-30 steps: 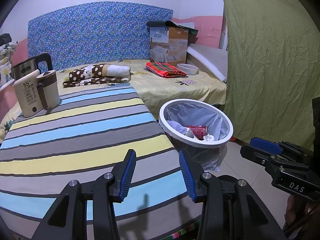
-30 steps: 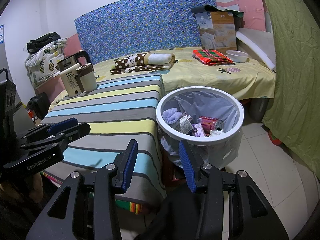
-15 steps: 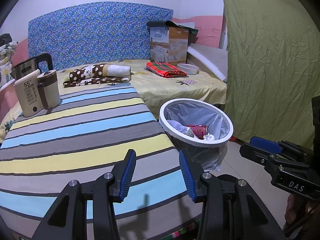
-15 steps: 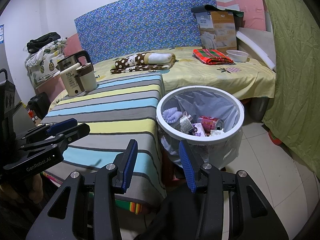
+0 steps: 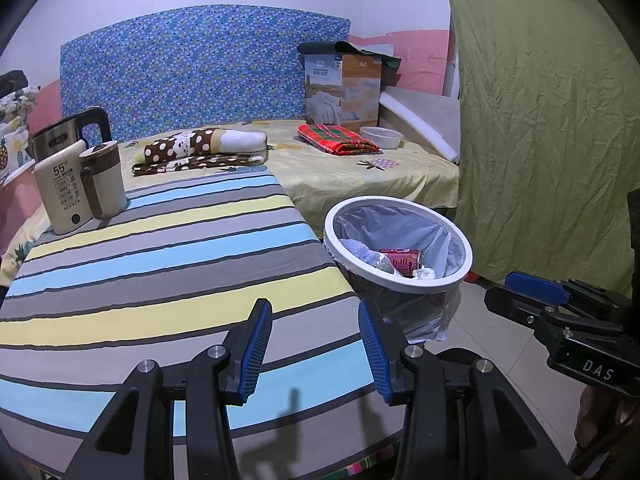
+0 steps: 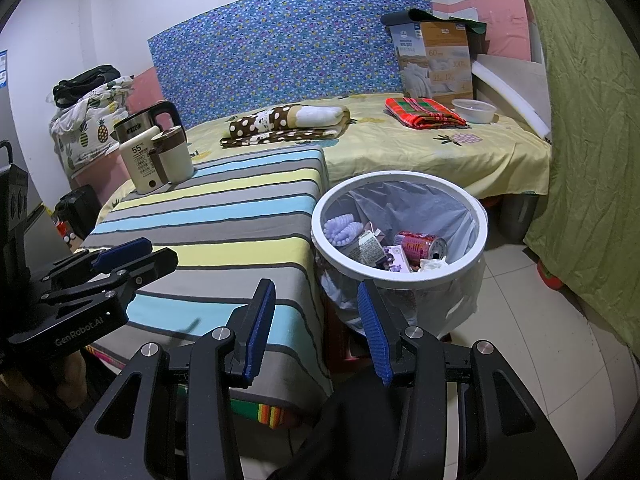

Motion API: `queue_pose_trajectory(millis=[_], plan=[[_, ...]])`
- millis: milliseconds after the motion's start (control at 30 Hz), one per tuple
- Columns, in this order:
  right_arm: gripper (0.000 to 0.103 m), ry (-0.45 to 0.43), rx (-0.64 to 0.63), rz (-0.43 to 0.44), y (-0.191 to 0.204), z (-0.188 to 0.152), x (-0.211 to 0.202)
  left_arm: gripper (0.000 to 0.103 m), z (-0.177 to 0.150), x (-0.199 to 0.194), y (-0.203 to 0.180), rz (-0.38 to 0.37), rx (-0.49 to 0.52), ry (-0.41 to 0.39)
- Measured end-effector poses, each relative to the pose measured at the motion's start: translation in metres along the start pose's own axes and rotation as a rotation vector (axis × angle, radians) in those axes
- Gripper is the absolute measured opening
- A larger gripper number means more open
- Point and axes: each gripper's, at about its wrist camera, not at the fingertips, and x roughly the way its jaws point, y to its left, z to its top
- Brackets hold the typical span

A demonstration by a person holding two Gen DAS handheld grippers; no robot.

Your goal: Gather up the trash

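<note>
A white-rimmed trash bin (image 6: 400,276) with a plastic liner stands on the floor beside the striped table; it also shows in the left wrist view (image 5: 396,280). Inside lie a red can (image 6: 418,244), a purple bubble-wrap piece (image 6: 340,229), small cartons and crumpled paper. My left gripper (image 5: 314,346) is open and empty above the striped cloth's near edge. My right gripper (image 6: 316,328) is open and empty, in front of the bin and the table corner. Each gripper shows in the other's view.
The striped cloth table (image 5: 160,264) carries a kettle (image 5: 64,138), a beige warmer (image 5: 60,192) and a brown-lidded cup (image 5: 104,180) at its far left. Behind is a yellow bed (image 6: 440,148) with folded cloths, a bowl and a box. A green curtain (image 5: 552,120) hangs right.
Nothing has visibly moved; both grippers stay open and nearly still.
</note>
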Motion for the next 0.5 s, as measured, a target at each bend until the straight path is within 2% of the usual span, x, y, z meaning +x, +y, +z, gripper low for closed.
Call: queue_pose_trajectory(millis=[500], plan=[[0.045, 0.0, 0.001, 0.0, -0.001, -0.0001, 0.0006, 0.045, -0.0033, 0.0013, -0.0023, 0.004, 0.009, 0.002]])
